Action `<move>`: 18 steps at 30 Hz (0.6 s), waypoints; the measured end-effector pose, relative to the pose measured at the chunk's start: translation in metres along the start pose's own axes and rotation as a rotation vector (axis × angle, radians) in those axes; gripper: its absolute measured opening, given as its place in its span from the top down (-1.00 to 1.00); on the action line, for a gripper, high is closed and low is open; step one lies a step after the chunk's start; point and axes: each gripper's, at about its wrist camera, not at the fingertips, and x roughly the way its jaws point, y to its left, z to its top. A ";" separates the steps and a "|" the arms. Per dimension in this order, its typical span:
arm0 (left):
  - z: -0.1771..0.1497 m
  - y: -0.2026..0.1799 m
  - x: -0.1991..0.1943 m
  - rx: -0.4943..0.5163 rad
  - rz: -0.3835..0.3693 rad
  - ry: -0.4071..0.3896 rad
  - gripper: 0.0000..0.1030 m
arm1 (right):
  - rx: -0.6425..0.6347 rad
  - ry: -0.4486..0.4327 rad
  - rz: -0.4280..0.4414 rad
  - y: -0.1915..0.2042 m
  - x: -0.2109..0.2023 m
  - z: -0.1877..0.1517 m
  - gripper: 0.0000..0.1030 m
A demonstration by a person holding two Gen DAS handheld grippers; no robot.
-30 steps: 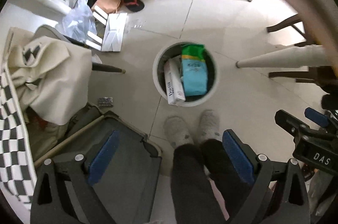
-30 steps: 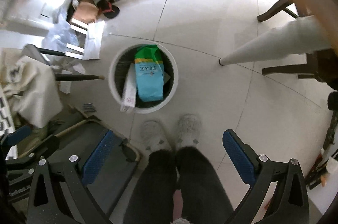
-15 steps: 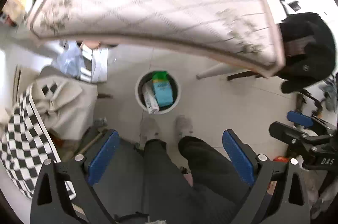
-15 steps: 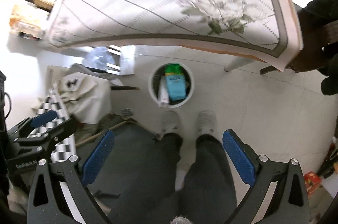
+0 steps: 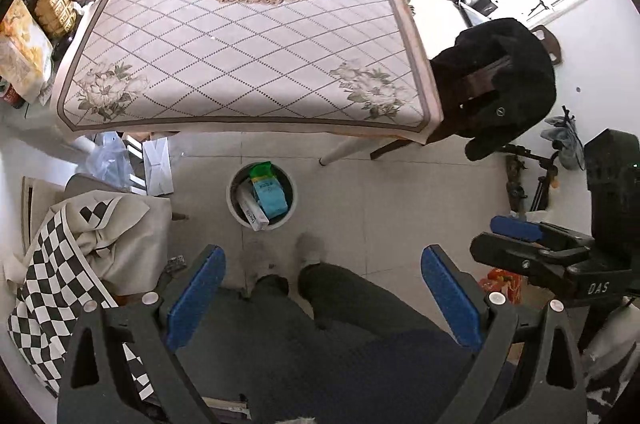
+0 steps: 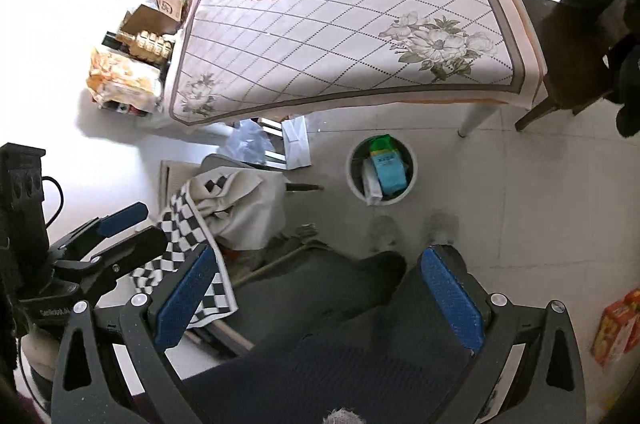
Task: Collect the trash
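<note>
A round white trash bin (image 5: 235, 205) stands on the tiled floor in front of my feet, also in the right wrist view (image 6: 413, 171). It holds a teal and green packet (image 5: 269, 191) and a white box (image 5: 251, 209). My left gripper (image 5: 322, 276) is open and empty, high above the floor. My right gripper (image 6: 318, 280) is open and empty at about the same height. The right gripper shows at the right of the left wrist view (image 5: 532, 248), and the left gripper at the left of the right wrist view (image 6: 108, 240).
A table with a floral diamond-pattern cloth (image 5: 248, 36) stands beyond the bin. A chair with a black coat (image 5: 496, 84) is at its right. A chair draped with beige and checkered cloth (image 5: 80, 244) is at the left. Boxes and bags (image 6: 128, 72) lie beside the table.
Both grippers have risen well away from the bin, from just above it to above table height. The bin looks much smaller and the tabletop has come into view. Both stay open.
</note>
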 end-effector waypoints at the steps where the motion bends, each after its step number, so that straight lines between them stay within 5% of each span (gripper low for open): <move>1: -0.001 -0.001 -0.004 0.005 -0.010 0.001 -0.94 | 0.004 0.001 0.001 0.002 -0.002 -0.002 -1.00; 18: -0.006 -0.010 -0.024 -0.034 -0.034 -0.048 -0.95 | -0.009 0.005 0.029 0.005 -0.013 -0.006 -1.00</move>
